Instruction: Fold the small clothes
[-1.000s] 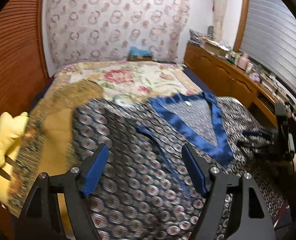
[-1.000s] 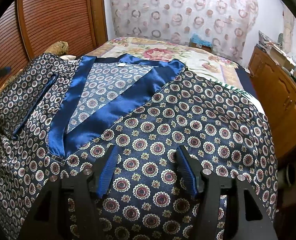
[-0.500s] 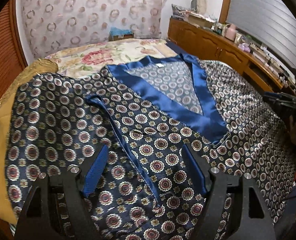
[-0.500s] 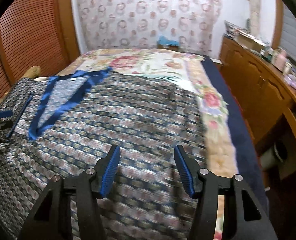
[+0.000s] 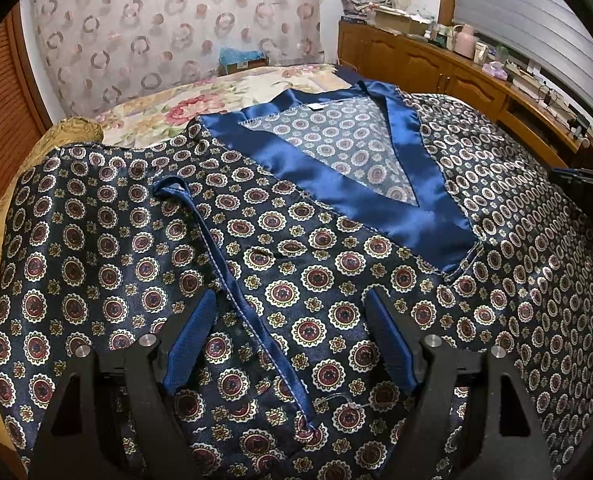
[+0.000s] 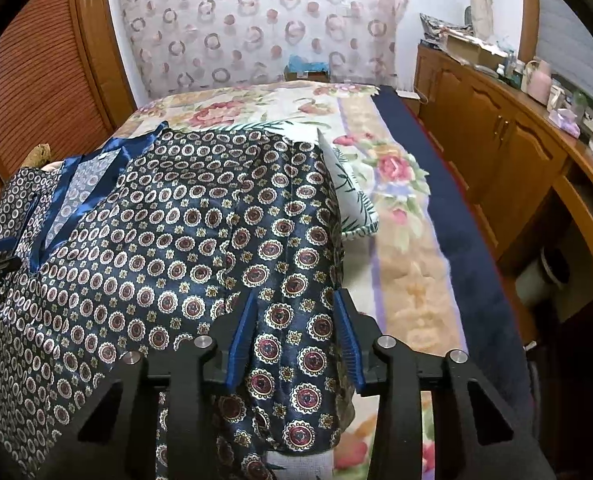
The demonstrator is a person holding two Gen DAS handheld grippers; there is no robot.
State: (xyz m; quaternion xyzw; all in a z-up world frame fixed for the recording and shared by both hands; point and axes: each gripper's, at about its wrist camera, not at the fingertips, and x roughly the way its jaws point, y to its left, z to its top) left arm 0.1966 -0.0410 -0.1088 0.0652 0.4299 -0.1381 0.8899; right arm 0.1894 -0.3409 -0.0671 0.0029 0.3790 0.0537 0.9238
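Shirt flat on bed, satiny, light, slippery, floppy. My right gripper closing over side edge, cloth between pads, not pinched yet. Left gripper wide open above pocket trim. Best pinch hem or seam, thicker there.

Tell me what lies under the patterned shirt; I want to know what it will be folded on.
The shirt lies on a floral bedspread, with a leaf-print cloth poking out at its far edge. How far that cloth reaches under the shirt is covered.
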